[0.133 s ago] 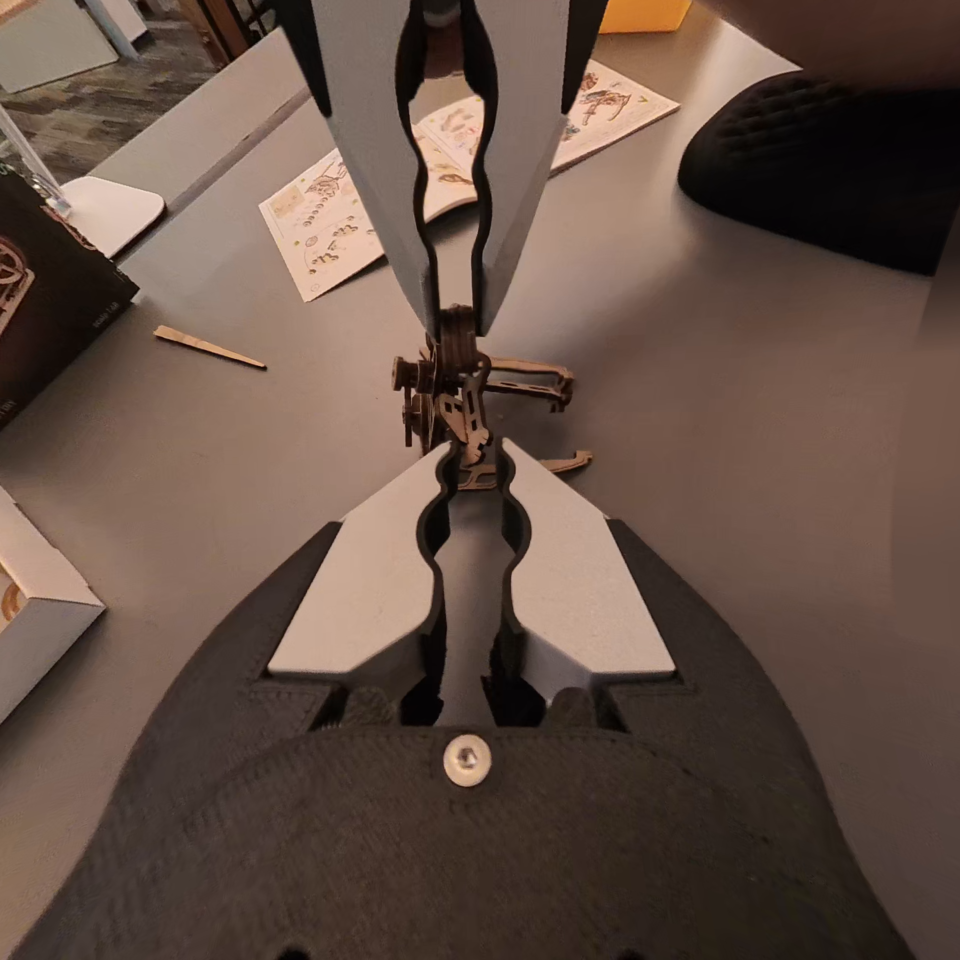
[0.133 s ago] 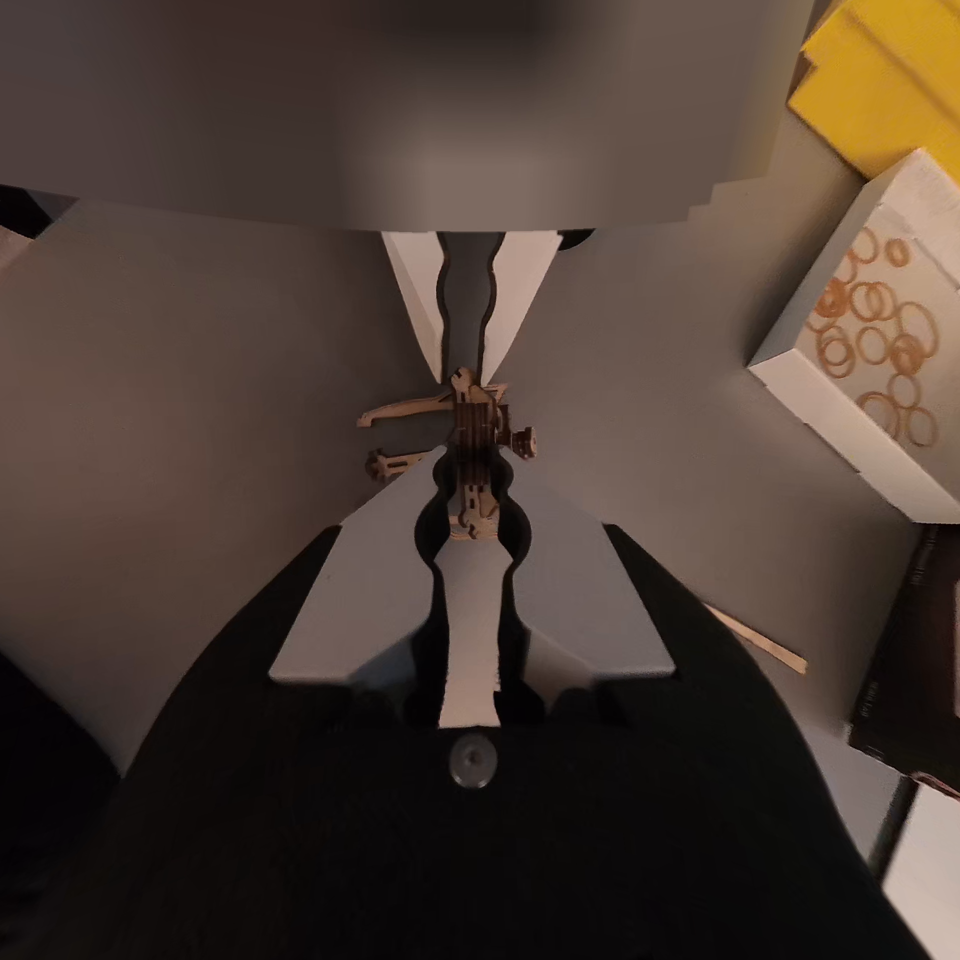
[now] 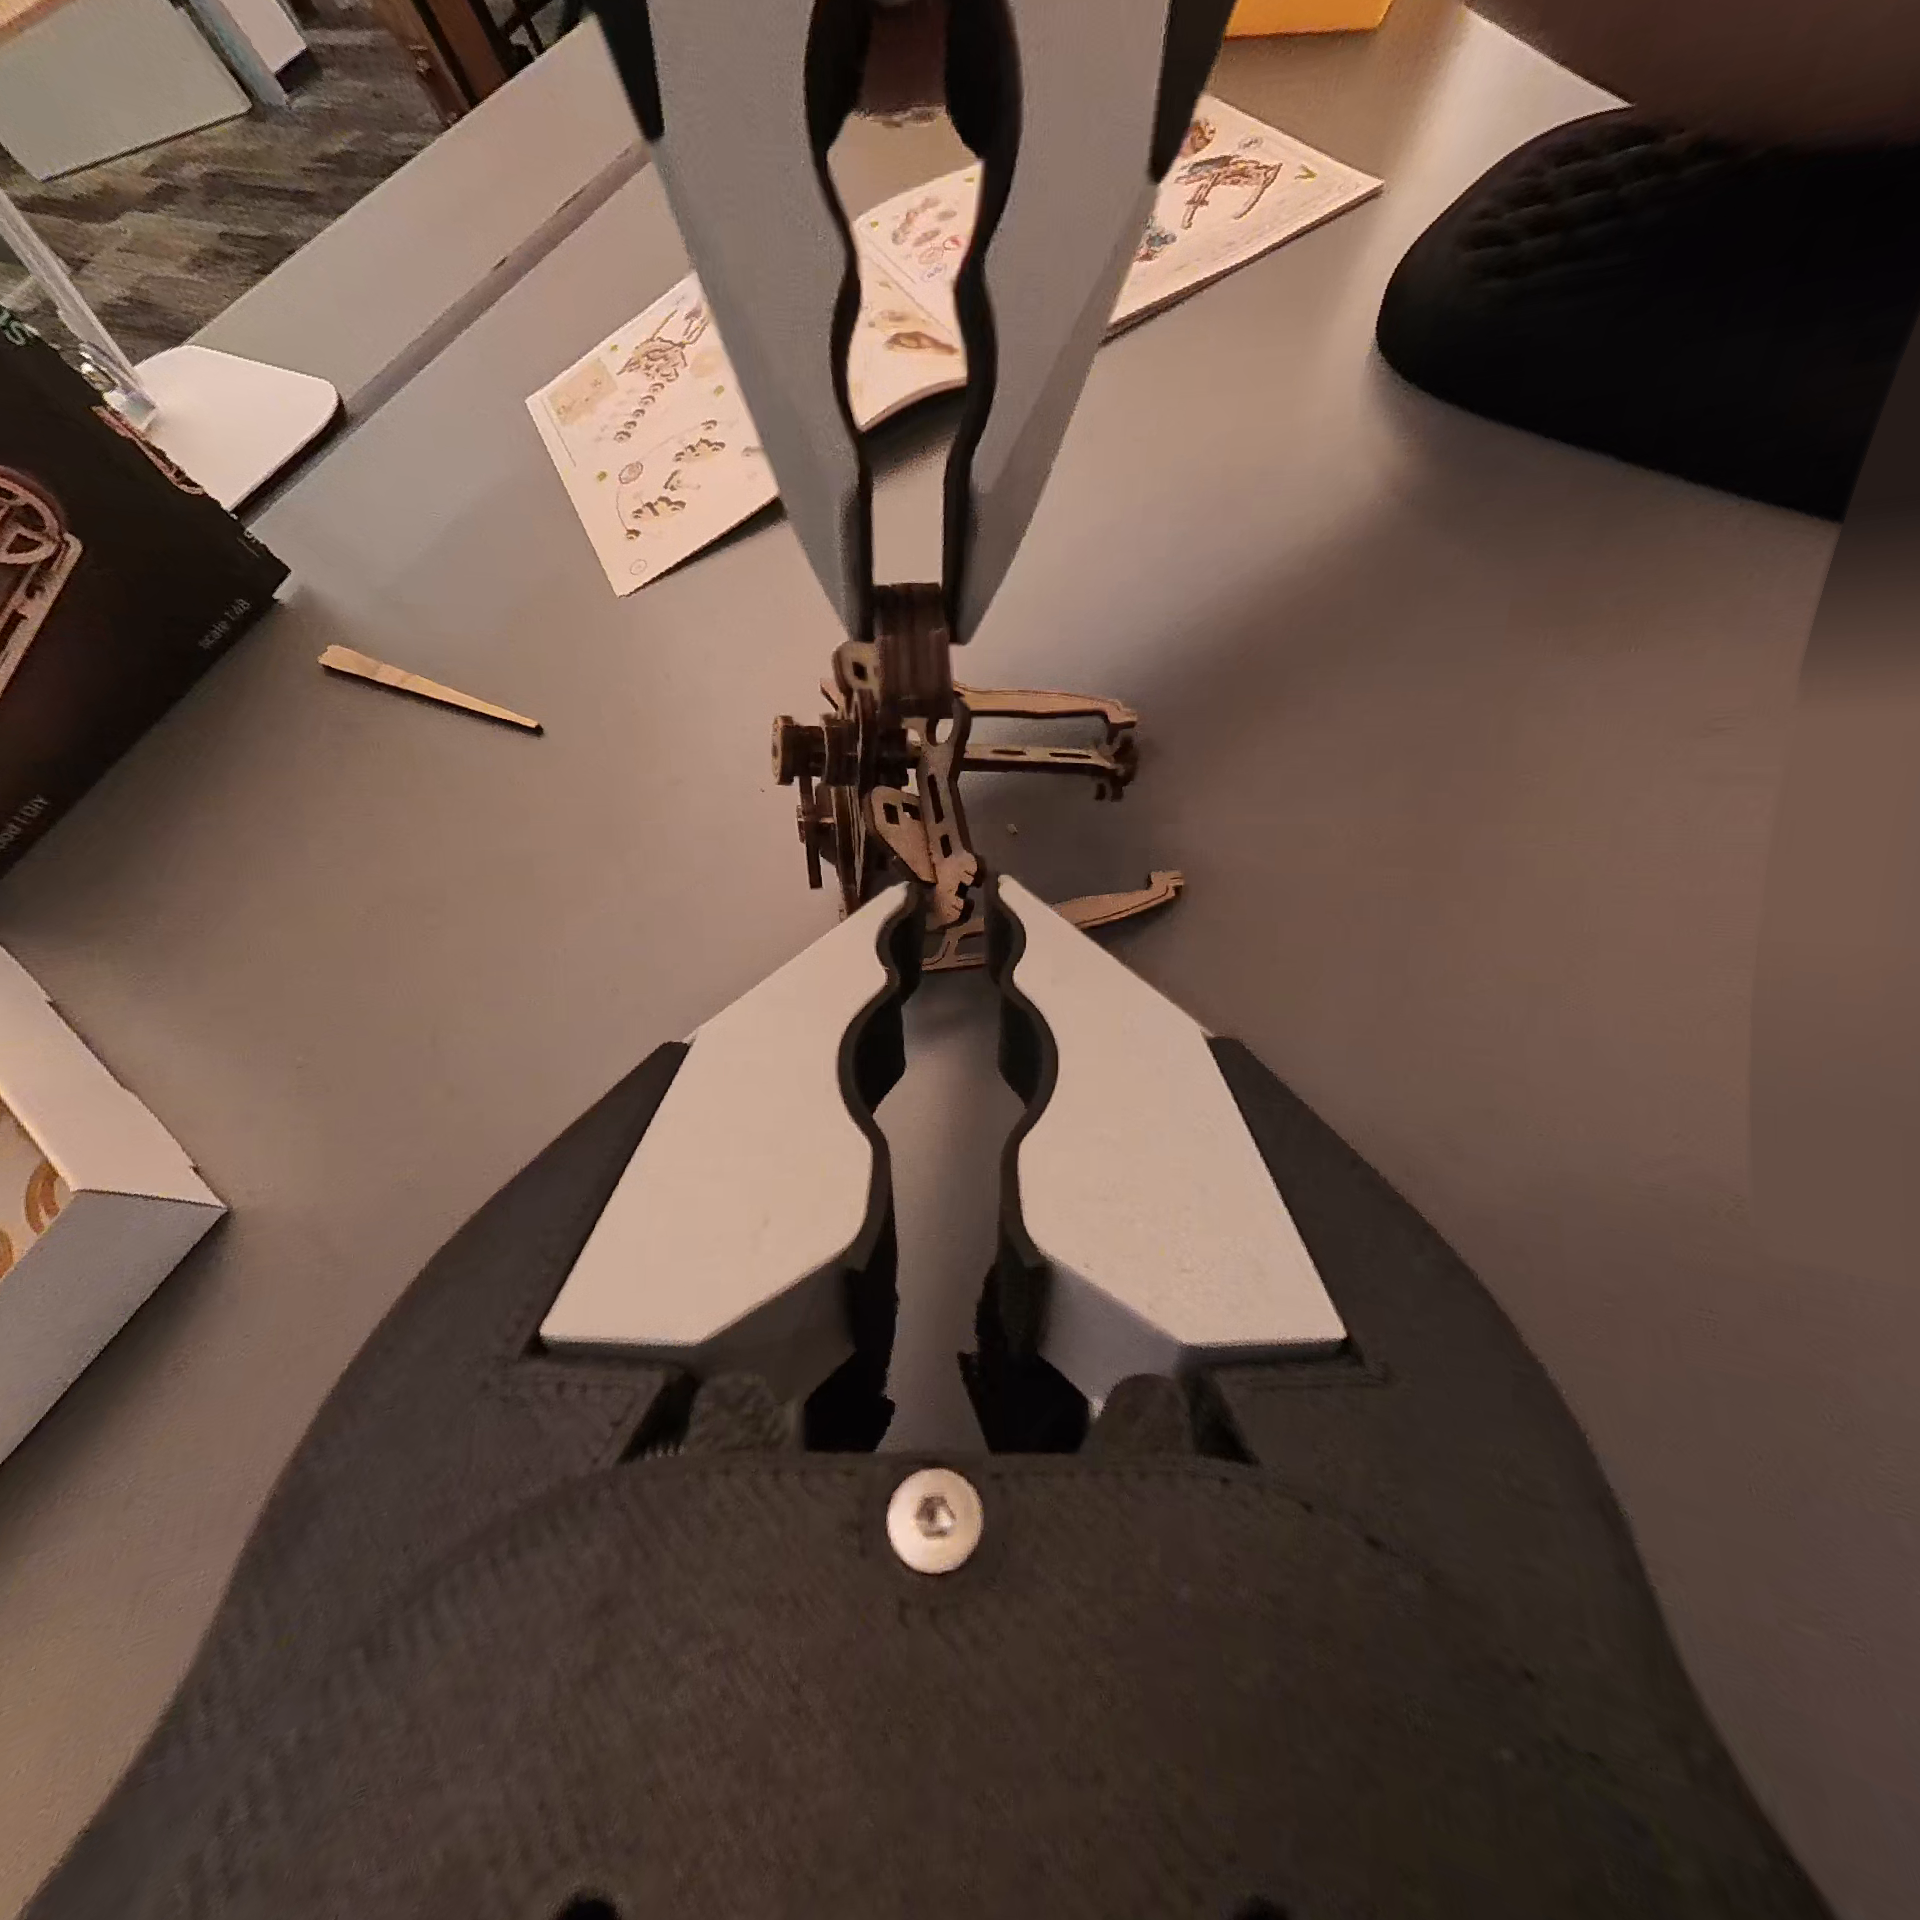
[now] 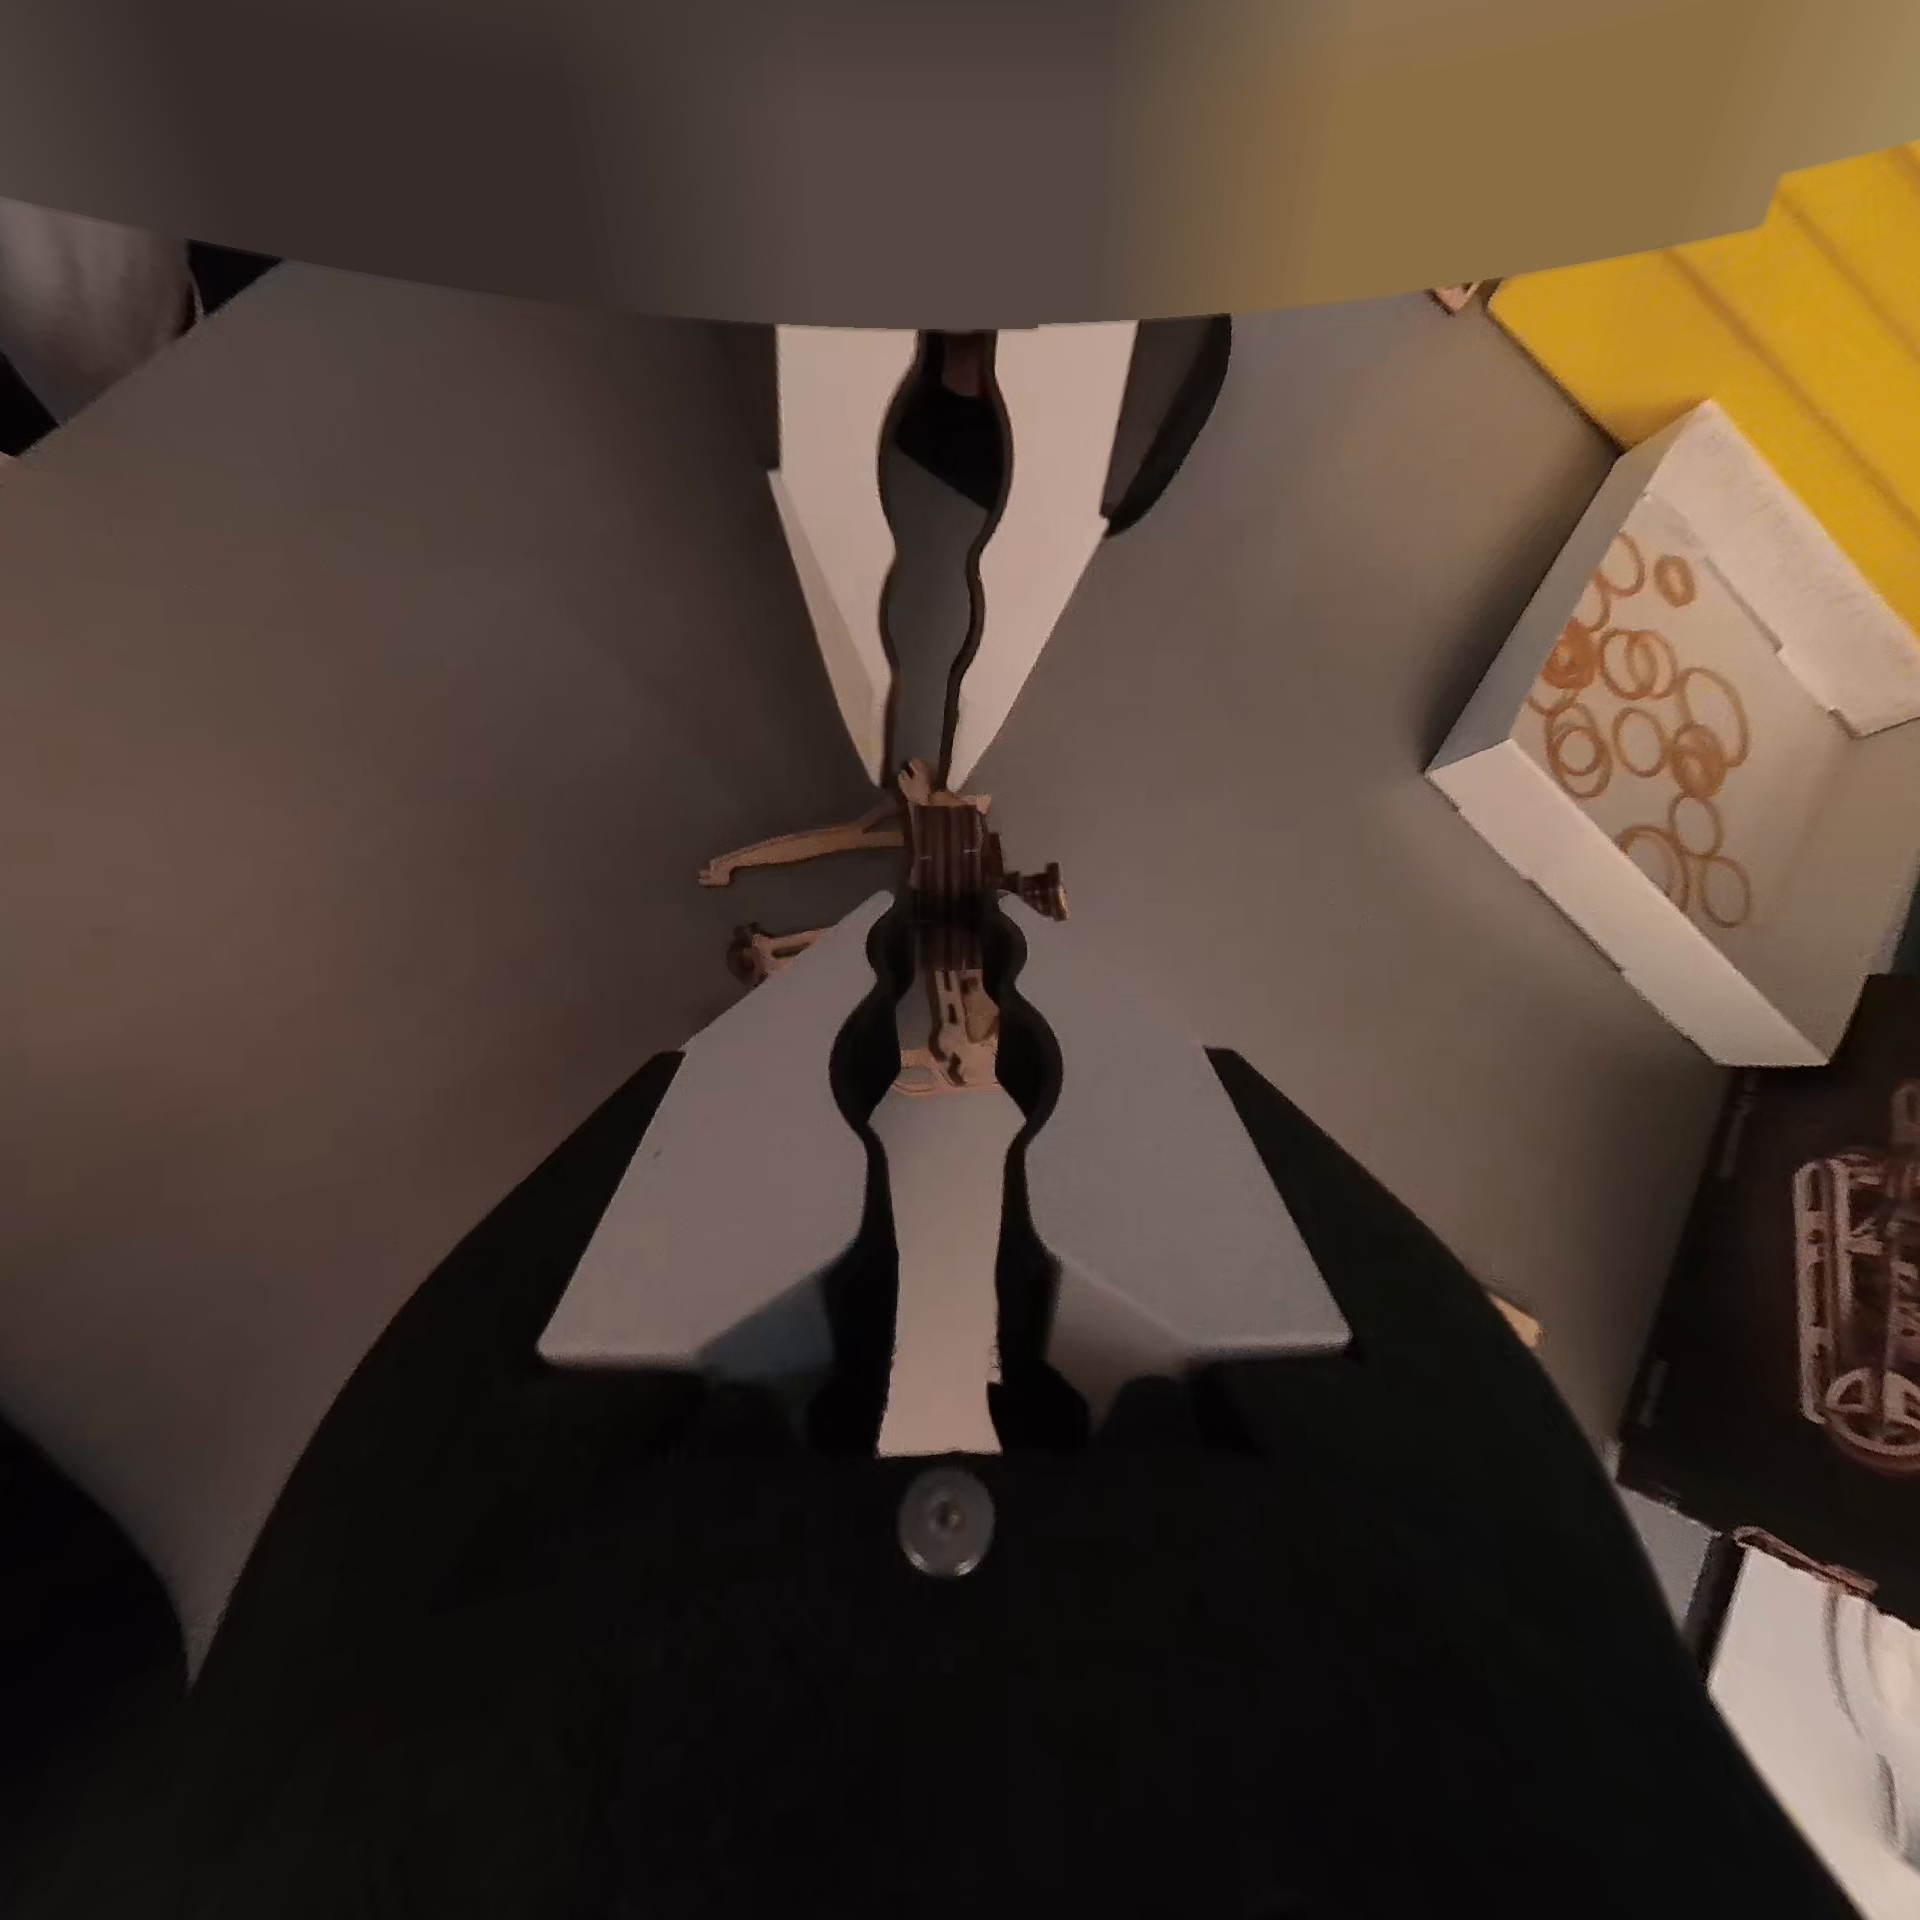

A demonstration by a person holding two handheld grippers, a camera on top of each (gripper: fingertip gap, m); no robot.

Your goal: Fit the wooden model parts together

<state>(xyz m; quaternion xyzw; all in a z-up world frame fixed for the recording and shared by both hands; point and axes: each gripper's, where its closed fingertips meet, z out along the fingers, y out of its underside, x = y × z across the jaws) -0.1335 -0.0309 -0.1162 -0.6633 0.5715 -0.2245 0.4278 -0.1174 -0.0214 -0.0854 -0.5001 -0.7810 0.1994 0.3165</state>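
Note:
A small dark wooden model (image 3: 899,769) of layered laser-cut parts is held just above the grey table (image 3: 1403,831) between both grippers. My left gripper (image 3: 948,902) is shut on its thin lower plate. My right gripper (image 3: 907,621) comes from the far side and is shut on the stacked block at its top. In the right wrist view the model (image 4: 948,883) sits between the fingers of my right gripper (image 4: 943,920), and my left gripper (image 4: 925,771) pinches its far end. Thin wooden arms (image 3: 1039,732) stick out to the right, and a loose curved piece (image 3: 1127,896) lies on the table.
An open instruction booklet (image 3: 665,447) lies beyond the model. A wooden wedge (image 3: 426,686) and a dark kit box (image 3: 104,623) are to the left. A white box of wooden rings (image 4: 1652,790) and a yellow object (image 4: 1714,343) are nearby. A black mesh pad (image 3: 1662,312) is at far right. The left gripper's tips are roughly 4 cm from the right gripper's. The yellow object (image 4: 1714,343) is about 35 cm from both grippers' fingertips.

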